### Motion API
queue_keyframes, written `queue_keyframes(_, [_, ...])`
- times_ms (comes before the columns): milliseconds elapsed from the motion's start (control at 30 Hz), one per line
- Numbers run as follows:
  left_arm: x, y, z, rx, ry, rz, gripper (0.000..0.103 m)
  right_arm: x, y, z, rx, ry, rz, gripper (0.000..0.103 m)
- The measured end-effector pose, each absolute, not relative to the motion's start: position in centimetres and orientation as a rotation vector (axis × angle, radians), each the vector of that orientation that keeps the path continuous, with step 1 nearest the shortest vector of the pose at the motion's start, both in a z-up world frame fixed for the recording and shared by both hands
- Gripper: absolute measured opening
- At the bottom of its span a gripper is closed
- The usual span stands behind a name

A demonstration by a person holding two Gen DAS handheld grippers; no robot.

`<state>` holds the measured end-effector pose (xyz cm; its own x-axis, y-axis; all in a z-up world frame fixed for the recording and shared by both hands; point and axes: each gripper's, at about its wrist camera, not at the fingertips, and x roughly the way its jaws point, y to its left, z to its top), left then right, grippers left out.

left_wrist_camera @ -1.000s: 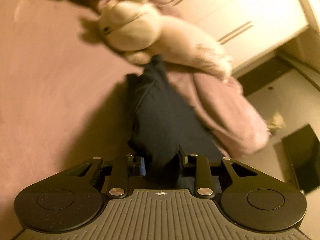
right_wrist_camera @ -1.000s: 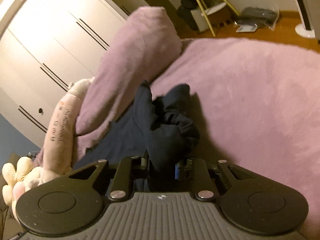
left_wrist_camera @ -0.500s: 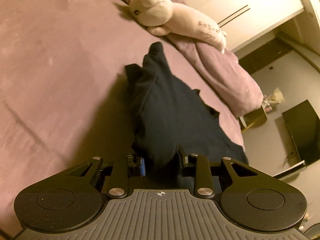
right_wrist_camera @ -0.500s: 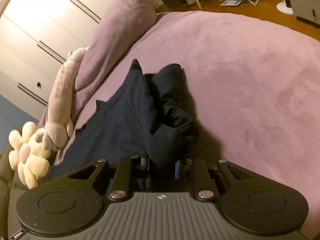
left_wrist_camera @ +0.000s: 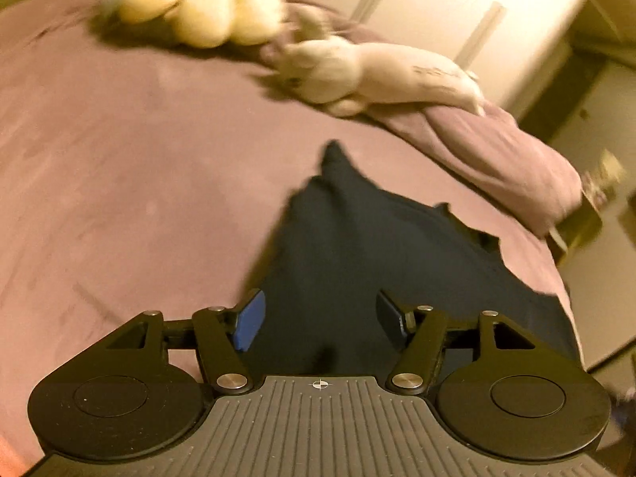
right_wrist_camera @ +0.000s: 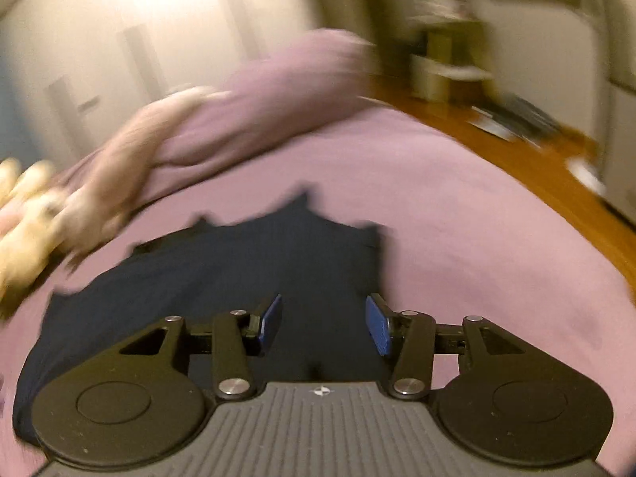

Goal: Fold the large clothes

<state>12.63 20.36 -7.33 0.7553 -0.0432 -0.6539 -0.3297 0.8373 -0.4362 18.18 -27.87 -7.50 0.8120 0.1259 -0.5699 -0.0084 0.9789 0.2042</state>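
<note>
No real containers in my feeds afaict. Stuff on the floor past the bed in the right wrist cam is too smeared to call.

The dark navy garment (left_wrist_camera: 369, 262) is lying spread on the mauve bedspread (left_wrist_camera: 131, 183). From the left cam it runs away from the gripper as a tapering shape, ending in a pointed tip towards the pillow end, w/ a jagged far-right edge. From the right cam the garment (right_wrist_camera: 254, 262) looks wider and mostly flat, a few little peaks along its far edge, right side fairly straight. Can't tell what kind of clothing it is, just big and dark.

My left gripper (left_wrist_camera: 318, 320) has its blue pads (left_wrist_camera: 248, 320) spread wide, nothing pinched; the cloth sits right below and between them and stretches forward from there. Right gripper (right_wrist_camera: 324, 324), same deal, pads (right_wrist_camera: 270, 322) apart, gripping nothing, cloth under the gap w/ its right edge roughly in line w/ the right pad. Can't tell if either one touches the fabric.

Beyond the garment: purple pillow (left_wrist_camera: 501, 159) along the head of the bed, a long pale plush toy (left_wrist_camera: 381, 75) lying on it, and a yellowish plush flower (left_wrist_camera: 206, 4) further back. White wardrobe doors (right_wrist_camera: 119, 39) behind all that. Both views pretty motion-blurred, esp the right.
</note>
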Motion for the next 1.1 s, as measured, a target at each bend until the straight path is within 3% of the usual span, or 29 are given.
queue_keyframes(133, [16.2,18.6,-8.2,-0.490,0.661,0.154,0.073,24.4,-24.5,-10.1,0.115,0.673,0.110,0.047])
queue_keyframes(200, [18.2,18.2,-9.3,-0.485,0.679,0.159,0.072,26.7,-23.3,-12.1,0.020,0.692,0.071,0.036])
queue_keyframes(233, [19.1,18.2,-9.9,-0.495,0.680,0.156,0.073,27.6,-23.0,-12.7,-0.035,0.680,0.027,0.026])
queue_keyframes(400, [23.3,17.3,-12.2,-0.391,0.678,0.200,0.073,30.8,-25.5,-16.2,-0.032,0.661,-0.092,0.019])
queue_keyframes(567, [26.7,15.9,-14.1,-0.277,0.662,0.248,0.083,31.8,-25.3,-17.1,-0.060,0.625,-0.102,0.019])
queue_keyframes(800, [28.1,16.6,-14.6,-0.278,0.683,0.251,0.087,32.1,-25.6,-15.8,-0.024,0.658,-0.096,0.021])
queue_keyframes(1100, [29.5,18.5,-13.5,-0.384,0.705,0.325,0.086,32.0,-24.1,-11.9,0.054,0.590,-0.054,0.045])
